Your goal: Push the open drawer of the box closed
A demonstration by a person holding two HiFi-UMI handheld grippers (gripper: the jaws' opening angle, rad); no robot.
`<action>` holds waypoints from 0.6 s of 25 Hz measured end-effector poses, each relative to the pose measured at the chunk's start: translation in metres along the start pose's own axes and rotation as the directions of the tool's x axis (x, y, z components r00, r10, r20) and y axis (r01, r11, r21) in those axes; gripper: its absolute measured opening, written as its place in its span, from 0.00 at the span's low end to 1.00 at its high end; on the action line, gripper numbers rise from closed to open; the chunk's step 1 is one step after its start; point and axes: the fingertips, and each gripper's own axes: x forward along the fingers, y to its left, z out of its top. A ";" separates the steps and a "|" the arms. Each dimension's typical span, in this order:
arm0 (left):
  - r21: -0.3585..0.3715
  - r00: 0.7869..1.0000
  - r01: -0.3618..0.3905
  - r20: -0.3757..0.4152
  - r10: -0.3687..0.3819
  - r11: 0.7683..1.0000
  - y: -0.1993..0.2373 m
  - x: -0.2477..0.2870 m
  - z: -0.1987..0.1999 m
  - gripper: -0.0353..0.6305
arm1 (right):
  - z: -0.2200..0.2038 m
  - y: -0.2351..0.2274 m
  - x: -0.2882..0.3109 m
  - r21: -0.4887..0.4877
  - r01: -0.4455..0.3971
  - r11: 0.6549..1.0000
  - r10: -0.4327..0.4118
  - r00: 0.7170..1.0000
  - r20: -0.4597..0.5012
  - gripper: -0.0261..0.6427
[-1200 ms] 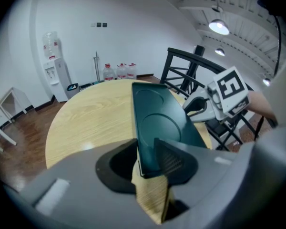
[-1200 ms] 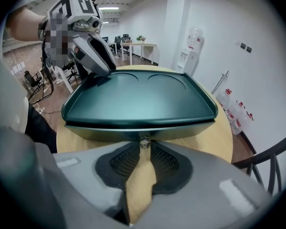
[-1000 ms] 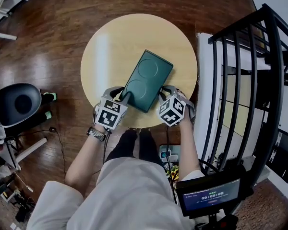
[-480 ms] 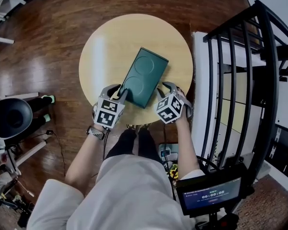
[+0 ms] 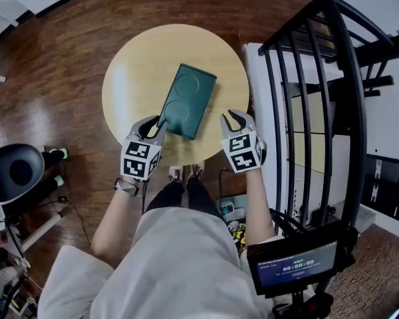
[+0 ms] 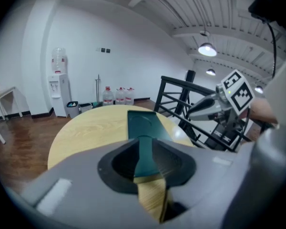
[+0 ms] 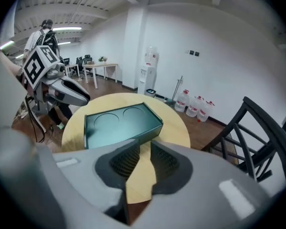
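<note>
At the round wooden table (image 5: 130, 65), a dark green box (image 5: 186, 102) lies slantwise near the middle, its near short end toward me and my two grippers flanking that end.

My left gripper (image 5: 149, 126) sits right at the box's near-left corner. Its jaws are about half apart and closing, and the corner shows in the gap at their tips, though the pads are not pressing on it. My right gripper (image 5: 234, 118) stands apart from the near-right corner, jaws likewise about half apart and closing over bare tabletop, holding nothing.

No drawer juts from the box in any view, so I judge it already pushed home, or very nearly.

The box looks stiff and hard-shelled, with a smooth lid bearing two shallow round recesses. It is probably light enough to skate across this slick tabletop if shoved from one end only. I would not pinch the lid. Better to press flat against the short end face — and steady the far end or a long side against sliding.
</note>
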 end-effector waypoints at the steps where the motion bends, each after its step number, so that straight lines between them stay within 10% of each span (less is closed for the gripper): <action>1: -0.005 1.000 0.005 0.025 -0.004 1.000 0.000 -0.004 0.007 0.18 | 0.004 0.000 -0.009 0.036 0.010 0.999 -0.011 1.000 0.029 0.14; 15: -0.050 0.953 0.134 0.280 -0.115 0.990 -0.025 -0.038 0.048 0.06 | 0.033 0.019 -0.099 0.386 -0.018 0.922 -0.099 0.955 0.280 0.04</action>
